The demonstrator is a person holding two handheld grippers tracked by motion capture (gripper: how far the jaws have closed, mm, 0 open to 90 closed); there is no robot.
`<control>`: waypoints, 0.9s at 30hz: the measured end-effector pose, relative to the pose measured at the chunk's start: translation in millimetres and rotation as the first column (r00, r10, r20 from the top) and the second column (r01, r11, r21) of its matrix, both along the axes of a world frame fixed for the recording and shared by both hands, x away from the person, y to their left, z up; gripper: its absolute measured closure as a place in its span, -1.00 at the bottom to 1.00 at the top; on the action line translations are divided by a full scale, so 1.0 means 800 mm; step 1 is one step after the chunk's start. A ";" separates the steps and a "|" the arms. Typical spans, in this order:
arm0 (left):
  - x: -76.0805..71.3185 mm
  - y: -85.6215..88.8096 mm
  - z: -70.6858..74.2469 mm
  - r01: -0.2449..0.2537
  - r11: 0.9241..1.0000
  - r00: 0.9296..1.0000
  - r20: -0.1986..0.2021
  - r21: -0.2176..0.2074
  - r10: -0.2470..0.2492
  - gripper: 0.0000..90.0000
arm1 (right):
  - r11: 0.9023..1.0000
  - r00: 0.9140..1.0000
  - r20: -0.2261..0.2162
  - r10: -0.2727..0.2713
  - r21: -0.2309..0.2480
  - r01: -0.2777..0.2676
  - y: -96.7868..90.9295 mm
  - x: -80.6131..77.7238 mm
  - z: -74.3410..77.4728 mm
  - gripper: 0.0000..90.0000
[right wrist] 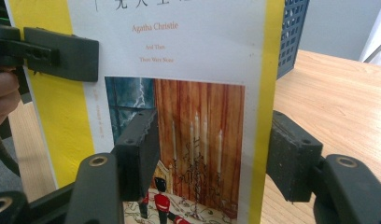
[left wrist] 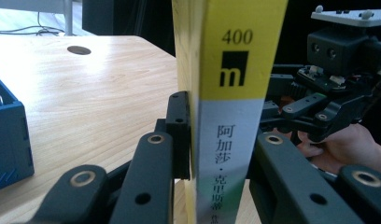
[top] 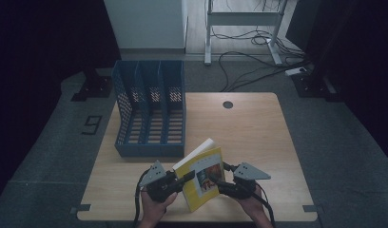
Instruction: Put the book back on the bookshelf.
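book (top: 204,178) upright, spine clamped in left gripper (left wrist: 221,140), right gripper (right wrist: 212,158) half-open, seemingly astride its front cover

Wooden table (top: 258,128), grey floor (top: 334,156)

Dim high view, dark edges, bright gripper views, glare on table (left wrist: 100,70)

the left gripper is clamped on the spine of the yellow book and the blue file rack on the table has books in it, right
Not quite. The blue file rack has no books in it: the high view shows all its slots bare. The rest holds: the left gripper is clamped on the spine of the yellow book, as the left gripper view shows.
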State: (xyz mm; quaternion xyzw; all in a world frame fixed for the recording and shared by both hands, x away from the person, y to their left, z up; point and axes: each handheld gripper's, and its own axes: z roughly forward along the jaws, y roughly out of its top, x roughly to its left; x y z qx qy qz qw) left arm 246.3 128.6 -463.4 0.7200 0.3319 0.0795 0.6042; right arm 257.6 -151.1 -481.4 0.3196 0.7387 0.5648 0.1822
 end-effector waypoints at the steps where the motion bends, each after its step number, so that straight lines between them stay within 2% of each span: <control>1: 0.001 0.001 0.000 -0.005 1.000 1.000 -0.007 -0.002 0.005 0.67 | 1.000 1.000 -0.004 0.000 -0.001 0.000 0.000 0.000 -0.001 -0.13; 3: 0.002 0.002 0.000 -0.008 1.000 1.000 -0.014 -0.004 0.008 0.67 | 1.000 1.000 -0.009 0.002 -0.008 -0.002 -0.001 0.001 -0.001 -0.13; 9: 0.011 0.014 -0.007 -0.015 0.999 0.998 -0.067 -0.052 0.012 0.67 | 1.000 0.999 -0.048 -0.001 -0.010 0.001 -0.003 0.007 -0.010 -0.16; 12: 0.014 0.017 -0.009 -0.019 0.997 0.997 -0.082 -0.071 0.013 0.67 | 1.000 0.999 -0.046 -0.002 -0.009 0.001 -0.002 0.007 -0.012 -0.16; 13: 0.018 0.021 -0.011 -0.025 0.996 0.994 -0.107 -0.084 0.016 0.67 | 1.000 0.999 -0.046 -0.004 -0.015 0.003 -0.003 0.007 -0.012 -0.16; 14: 0.018 0.021 -0.011 -0.025 0.996 0.994 -0.107 -0.084 0.016 0.67 | 1.000 0.999 -0.046 -0.004 -0.015 0.003 -0.003 0.007 -0.012 -0.16; 15: 0.022 0.024 -0.012 -0.028 0.996 0.991 -0.131 -0.085 0.017 0.67 | 1.000 0.999 -0.049 -0.013 -0.008 0.012 -0.006 0.008 -0.013 -0.16; 18: 0.026 0.029 -0.014 -0.018 0.995 0.989 -0.148 -0.096 0.003 0.67 | 1.000 0.998 -0.064 -0.020 0.020 0.021 -0.010 0.010 -0.014 -0.16; 27: 0.026 0.030 -0.017 -0.016 0.993 0.990 -0.138 -0.114 0.001 0.67 | 1.000 0.996 -0.089 -0.019 0.009 0.019 -0.006 0.013 -0.024 -0.16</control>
